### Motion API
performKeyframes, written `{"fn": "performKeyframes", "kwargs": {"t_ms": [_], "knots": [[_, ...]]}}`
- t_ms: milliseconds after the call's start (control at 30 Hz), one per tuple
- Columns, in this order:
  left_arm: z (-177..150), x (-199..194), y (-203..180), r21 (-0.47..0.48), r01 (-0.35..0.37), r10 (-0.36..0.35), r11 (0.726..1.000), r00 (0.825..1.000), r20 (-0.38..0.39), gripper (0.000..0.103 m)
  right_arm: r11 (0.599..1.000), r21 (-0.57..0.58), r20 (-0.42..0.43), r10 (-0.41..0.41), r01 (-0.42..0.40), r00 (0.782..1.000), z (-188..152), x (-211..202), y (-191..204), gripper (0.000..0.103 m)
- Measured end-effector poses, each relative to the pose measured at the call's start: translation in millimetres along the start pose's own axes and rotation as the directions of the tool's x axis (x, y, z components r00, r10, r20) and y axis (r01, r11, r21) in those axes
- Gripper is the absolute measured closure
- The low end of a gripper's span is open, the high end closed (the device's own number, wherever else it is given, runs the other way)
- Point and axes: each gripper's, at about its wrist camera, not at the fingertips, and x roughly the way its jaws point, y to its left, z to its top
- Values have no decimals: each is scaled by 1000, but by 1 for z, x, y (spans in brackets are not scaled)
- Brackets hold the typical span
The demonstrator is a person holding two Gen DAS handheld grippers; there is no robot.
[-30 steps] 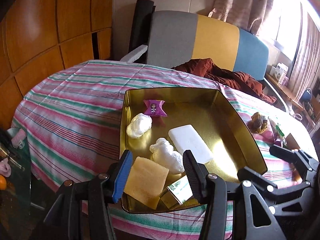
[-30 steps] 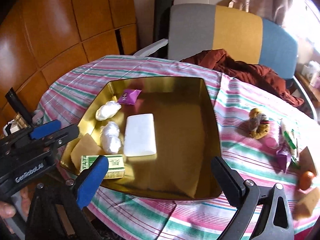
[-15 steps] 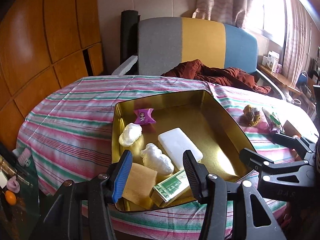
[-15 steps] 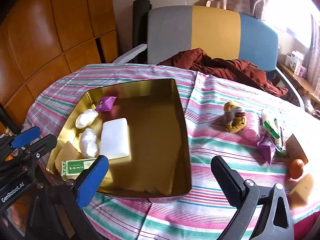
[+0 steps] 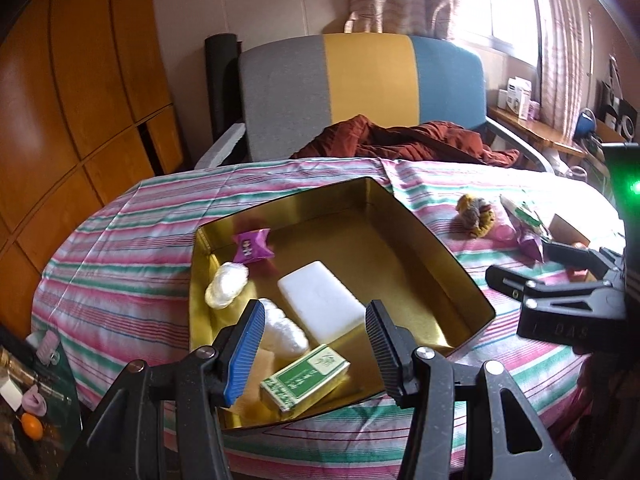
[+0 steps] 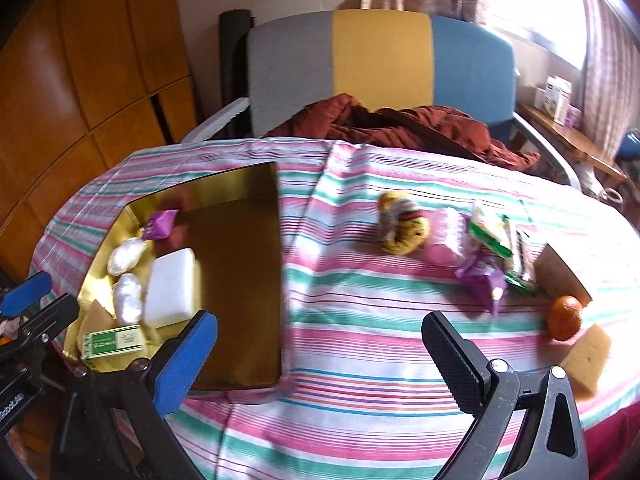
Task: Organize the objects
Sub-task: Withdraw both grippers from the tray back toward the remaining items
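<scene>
A gold tin tray on the striped tablecloth holds a green box, a white block, two white wads, a purple packet and a yellow sponge. My left gripper hangs open above the tray's near end, empty. My right gripper is open over bare cloth right of the tray. Loose on the cloth lie a striped plush, a pink item, green-white packets, a purple wrapper, an orange, a sponge.
A brown box stands behind the orange. A grey, yellow and blue chair with a rust-red cloth sits behind the table. Wooden panels fill the left. A low glass table with small things is at lower left.
Both grippers have pulled back and swung right. The left one rose off the green box and sponge; the right one now faces the loose items instead of the tray.
</scene>
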Motion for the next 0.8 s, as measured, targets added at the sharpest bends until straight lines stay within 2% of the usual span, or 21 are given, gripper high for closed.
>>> {"fn": "performKeyframes", "kwargs": {"t_ms": [267, 467, 600, 800], "knots": [[5, 3, -27, 65, 41, -40, 997, 999, -6, 50, 991, 94, 5, -102, 101, 995, 3, -11, -62, 0], [10, 5, -51, 117, 87, -86, 989, 996, -10, 50, 963, 185, -2, -197, 194, 980, 9, -24, -126, 0], [13, 7, -68, 151, 136, -135, 979, 991, -18, 50, 928, 267, -7, -268, 260, 963, 12, -37, -176, 0], [16, 15, -100, 185, 220, -213, 958, 975, -56, 50, 852, 410, -14, -353, 327, 936, 5, -51, -246, 0]]}}
